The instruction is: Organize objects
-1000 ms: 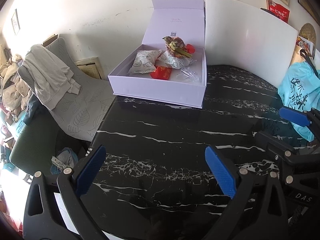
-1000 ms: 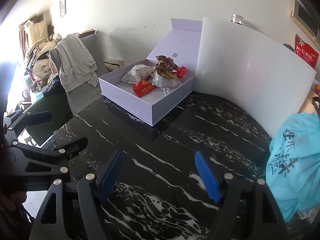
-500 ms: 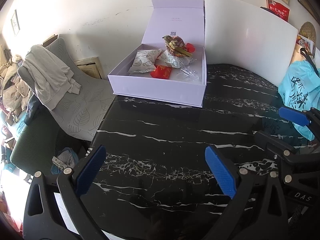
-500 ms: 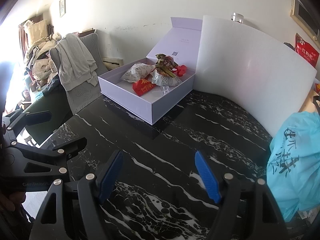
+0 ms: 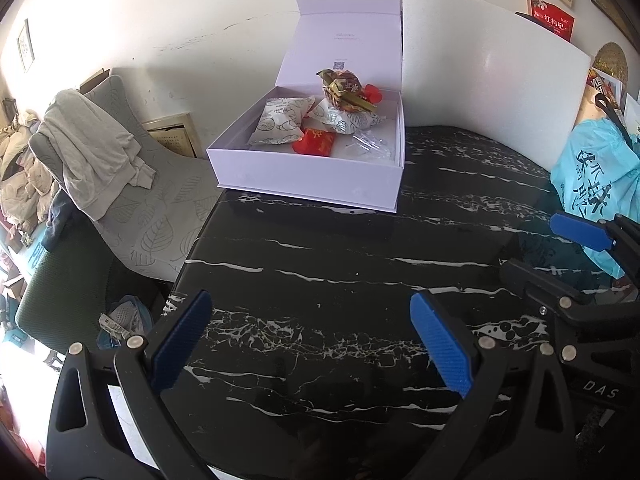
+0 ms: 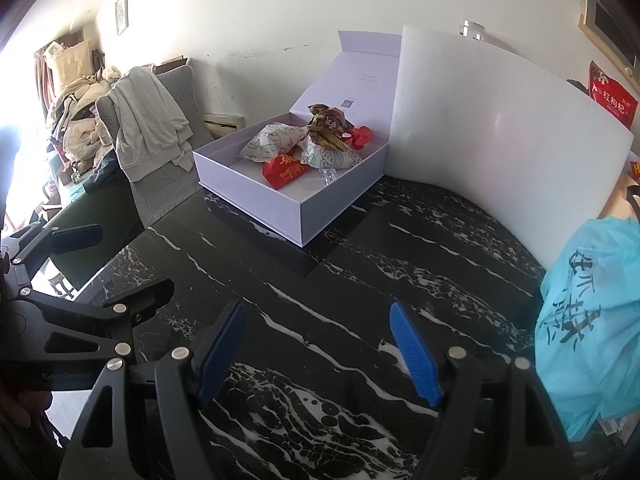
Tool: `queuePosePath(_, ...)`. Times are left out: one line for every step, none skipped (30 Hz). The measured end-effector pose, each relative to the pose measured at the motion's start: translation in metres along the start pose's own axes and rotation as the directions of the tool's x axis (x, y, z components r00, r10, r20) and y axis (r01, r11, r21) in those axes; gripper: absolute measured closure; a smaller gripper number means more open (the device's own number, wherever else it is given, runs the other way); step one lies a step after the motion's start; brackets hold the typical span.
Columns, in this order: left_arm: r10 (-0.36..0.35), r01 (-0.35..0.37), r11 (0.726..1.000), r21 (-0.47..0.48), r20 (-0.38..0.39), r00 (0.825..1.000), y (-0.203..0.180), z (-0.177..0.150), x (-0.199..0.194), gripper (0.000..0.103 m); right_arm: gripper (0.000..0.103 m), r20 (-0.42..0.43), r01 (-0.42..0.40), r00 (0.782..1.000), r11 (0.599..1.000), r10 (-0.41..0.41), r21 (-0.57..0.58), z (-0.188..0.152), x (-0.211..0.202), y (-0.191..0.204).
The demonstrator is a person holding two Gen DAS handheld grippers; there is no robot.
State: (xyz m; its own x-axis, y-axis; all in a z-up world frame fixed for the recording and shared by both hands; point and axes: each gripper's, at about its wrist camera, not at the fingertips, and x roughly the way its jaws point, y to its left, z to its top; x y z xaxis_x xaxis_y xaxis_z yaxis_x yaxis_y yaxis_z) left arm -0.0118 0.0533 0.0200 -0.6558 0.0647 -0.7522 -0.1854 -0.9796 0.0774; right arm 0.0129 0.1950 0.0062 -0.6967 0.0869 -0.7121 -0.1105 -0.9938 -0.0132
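Observation:
An open lilac gift box [image 5: 308, 184] [image 6: 256, 200] stands at the far side of the black marble table [image 5: 340, 264] [image 6: 360, 280], lid raised. Inside lie two white leaf-print packets [image 5: 280, 120] [image 6: 268, 140], a red packet [image 5: 314, 142] [image 6: 284, 170], a gold-and-red wrapped bundle [image 5: 344, 88] [image 6: 328, 120] and clear plastic [image 5: 368, 144]. My left gripper [image 5: 308, 340] is open and empty over the near table. My right gripper [image 6: 316, 348] is open and empty, also near. Each shows at the edge of the other's view.
A curved white board [image 5: 488, 80] [image 6: 500, 132] stands behind the table at right. A light-blue plastic bag [image 5: 592, 176] [image 6: 588, 320] sits at the right edge. A grey chair with draped clothes [image 5: 96, 160] [image 6: 148, 132] stands left of the table.
Both views have shifted very slightly; the box and its contents have not moved. Both grippers stay open.

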Motion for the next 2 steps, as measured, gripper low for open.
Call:
queuePosePath(-0.001, 0.001, 1.000, 0.000, 0.000, 1.000, -0.0003, 0.0002, 0.0003, 0.003, 0.028, -0.002, 0.001, 1.000, 1.000, -0.001, 0.003, -0.0002, 0.0002, -0.0005)
queuePosePath(-0.001, 0.001, 1.000, 0.000, -0.003, 1.000, -0.0010, 0.0002, 0.0011, 0.003, 0.028, -0.003, 0.003, 1.000, 1.000, -0.003, 0.006, -0.0010, 0.0005, -0.0012)
